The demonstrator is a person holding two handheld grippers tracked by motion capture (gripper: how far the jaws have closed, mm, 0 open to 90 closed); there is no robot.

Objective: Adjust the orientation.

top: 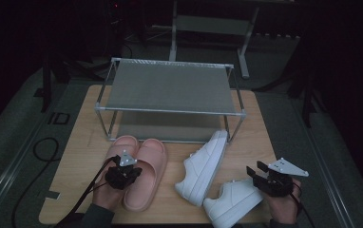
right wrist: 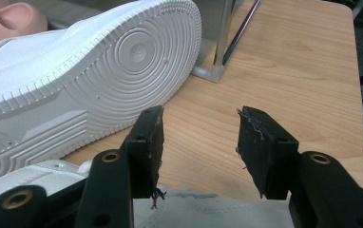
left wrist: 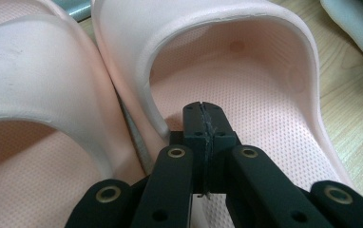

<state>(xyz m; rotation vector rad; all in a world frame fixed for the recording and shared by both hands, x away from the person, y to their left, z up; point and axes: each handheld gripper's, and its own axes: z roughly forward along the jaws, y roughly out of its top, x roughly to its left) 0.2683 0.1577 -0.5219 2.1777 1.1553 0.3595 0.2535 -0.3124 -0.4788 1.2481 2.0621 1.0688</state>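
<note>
Black jaws of the left gripper (left wrist: 202,124) are pressed together with nothing between them, poised over the textured footbed of the right-hand pink slipper (left wrist: 246,95), just behind its wide strap. In the high view, the left gripper (top: 122,173) sits at lower left of the frame, over the heel half of that pink slipper (top: 147,173), whose long axis runs from the bottom edge up toward the metal shoe rack (top: 170,90) at centre top. A second pink slipper (top: 120,145) lies touching it on its left side. The slipper's toe points away from the hand, so the rack lies straight ahead along the shoe's length. At lower right, the right gripper (top: 260,175) has its jaws spread apart and empty, hovering over the heel end of a white sneaker (top: 234,199); the right gripper (right wrist: 199,142) faces bare wooden table (right wrist: 284,61). Another white sneaker (top: 203,166) lies tipped on its side, sole (right wrist: 122,61) showing, between the two hands. The left hand appears nearer to taking a shoe.
</note>
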